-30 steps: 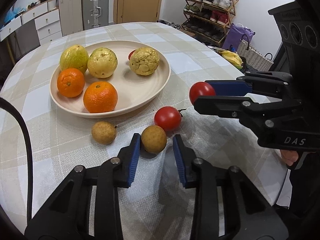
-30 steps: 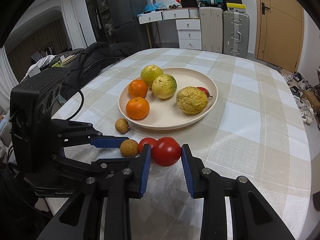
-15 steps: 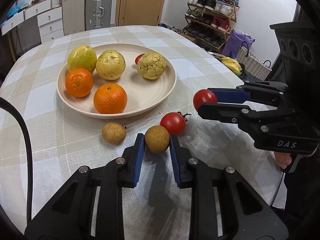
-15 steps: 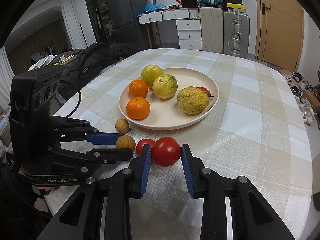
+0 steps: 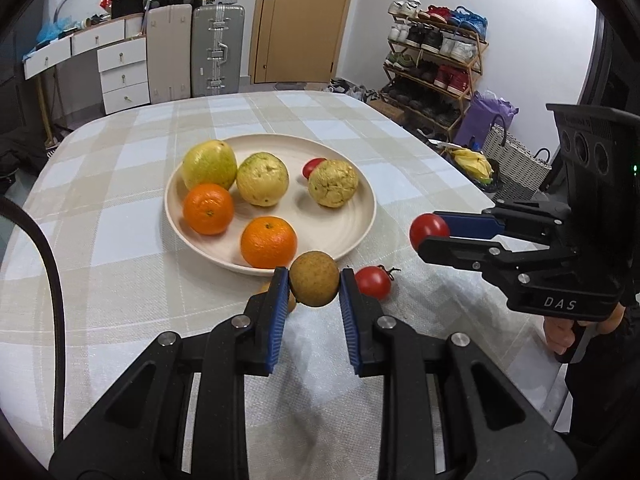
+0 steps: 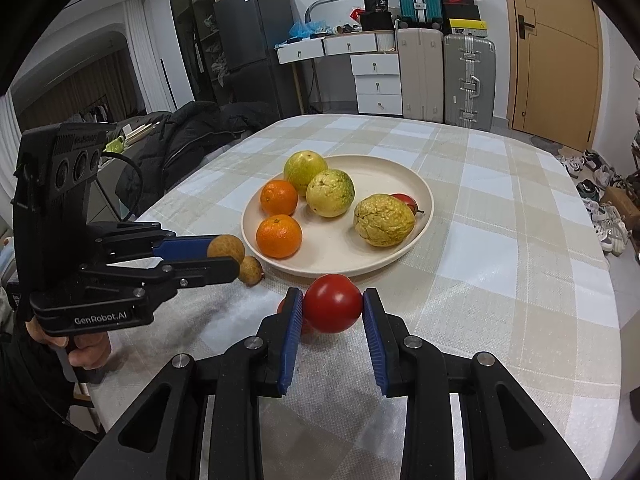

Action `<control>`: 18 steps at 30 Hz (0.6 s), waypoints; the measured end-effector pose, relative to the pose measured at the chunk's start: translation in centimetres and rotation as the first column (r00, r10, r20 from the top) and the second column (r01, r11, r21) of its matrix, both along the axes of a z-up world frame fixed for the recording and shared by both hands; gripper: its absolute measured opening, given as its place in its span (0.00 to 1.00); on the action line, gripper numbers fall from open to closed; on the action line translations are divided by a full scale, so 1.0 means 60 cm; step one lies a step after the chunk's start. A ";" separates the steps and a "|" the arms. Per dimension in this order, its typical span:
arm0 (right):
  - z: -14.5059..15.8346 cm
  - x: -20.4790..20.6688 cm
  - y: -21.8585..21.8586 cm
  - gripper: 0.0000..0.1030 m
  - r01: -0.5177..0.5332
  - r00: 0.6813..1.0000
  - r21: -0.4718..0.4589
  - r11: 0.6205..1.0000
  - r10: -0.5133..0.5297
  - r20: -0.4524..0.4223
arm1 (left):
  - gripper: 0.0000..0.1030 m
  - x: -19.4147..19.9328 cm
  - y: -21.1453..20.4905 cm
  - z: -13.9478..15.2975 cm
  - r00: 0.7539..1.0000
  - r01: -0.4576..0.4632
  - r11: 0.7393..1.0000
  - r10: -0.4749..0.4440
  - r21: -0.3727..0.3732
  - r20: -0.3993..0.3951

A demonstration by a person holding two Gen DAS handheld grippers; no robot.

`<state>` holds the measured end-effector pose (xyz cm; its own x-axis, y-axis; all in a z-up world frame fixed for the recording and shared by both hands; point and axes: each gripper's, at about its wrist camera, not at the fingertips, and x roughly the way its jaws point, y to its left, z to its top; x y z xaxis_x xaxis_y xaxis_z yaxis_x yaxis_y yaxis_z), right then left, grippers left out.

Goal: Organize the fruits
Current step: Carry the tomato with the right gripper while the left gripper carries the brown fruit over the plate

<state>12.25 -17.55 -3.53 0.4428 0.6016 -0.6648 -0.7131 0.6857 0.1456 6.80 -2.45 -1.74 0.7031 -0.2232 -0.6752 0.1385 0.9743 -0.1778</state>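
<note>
I hold my left tool [image 5: 314,286] pinched on a brown fruit [image 5: 314,278] and my right tool [image 6: 331,307] on a tomato [image 6: 333,302], both raised clear near the table's front edge beside the plate [image 5: 356,216], ready for placing.

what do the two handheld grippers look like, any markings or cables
Both are black plastic with silver rivets and ribbed blue pads on two long fingers. The left gripper reads "GenRobot.AI" on its body, has a boxy top with three round lenses, and trails a black cable. The right gripper reads "DAS".
</note>
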 end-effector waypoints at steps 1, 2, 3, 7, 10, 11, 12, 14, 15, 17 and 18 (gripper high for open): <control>0.001 0.000 -0.001 0.30 0.001 1.000 0.003 1.000 -0.001 0.002 | 0.22 0.000 0.003 0.002 1.000 -0.004 1.000 0.004 -0.003 0.005; 0.001 0.000 -0.001 0.30 0.002 1.000 0.005 1.000 -0.002 0.003 | 0.22 -0.002 0.007 0.005 1.000 -0.009 1.000 0.009 -0.002 0.010; 0.002 0.000 -0.001 0.30 0.002 1.000 0.007 1.000 -0.002 0.005 | 0.22 -0.004 0.008 0.006 1.000 -0.017 1.000 0.017 0.002 0.015; 0.003 0.000 -0.002 0.30 0.005 1.000 0.013 1.000 -0.005 0.009 | 0.22 -0.007 0.015 0.013 0.999 -0.039 0.999 0.038 0.024 0.032; 0.005 -0.001 -0.002 0.30 0.007 1.000 0.020 1.000 -0.007 0.014 | 0.22 -0.008 0.023 0.016 0.998 -0.048 0.999 0.047 0.024 0.037; 0.005 -0.001 -0.002 0.30 0.007 1.000 0.021 1.000 -0.008 0.015 | 0.22 -0.008 0.026 0.017 0.998 -0.054 0.998 0.053 0.027 0.039; 0.006 -0.002 -0.002 0.30 0.007 1.000 0.021 1.000 -0.007 0.016 | 0.22 -0.007 0.028 0.017 0.998 -0.058 0.998 0.057 0.029 0.039; 0.007 -0.002 -0.002 0.30 0.008 1.000 0.025 1.000 -0.008 0.019 | 0.22 -0.007 0.032 0.018 0.997 -0.064 0.998 0.063 0.028 0.041; 0.007 -0.002 -0.002 0.30 0.008 1.000 0.027 1.000 -0.009 0.020 | 0.22 -0.007 0.034 0.018 0.997 -0.068 0.997 0.066 0.026 0.042; 0.008 -0.002 -0.003 0.30 0.010 1.000 0.031 0.999 -0.010 0.024 | 0.22 -0.006 0.037 0.019 0.996 -0.076 0.997 0.075 0.029 0.047; 0.008 -0.001 -0.003 0.30 0.010 1.000 0.033 0.999 -0.010 0.024 | 0.22 -0.007 0.038 0.019 0.996 -0.082 0.996 0.080 0.031 0.050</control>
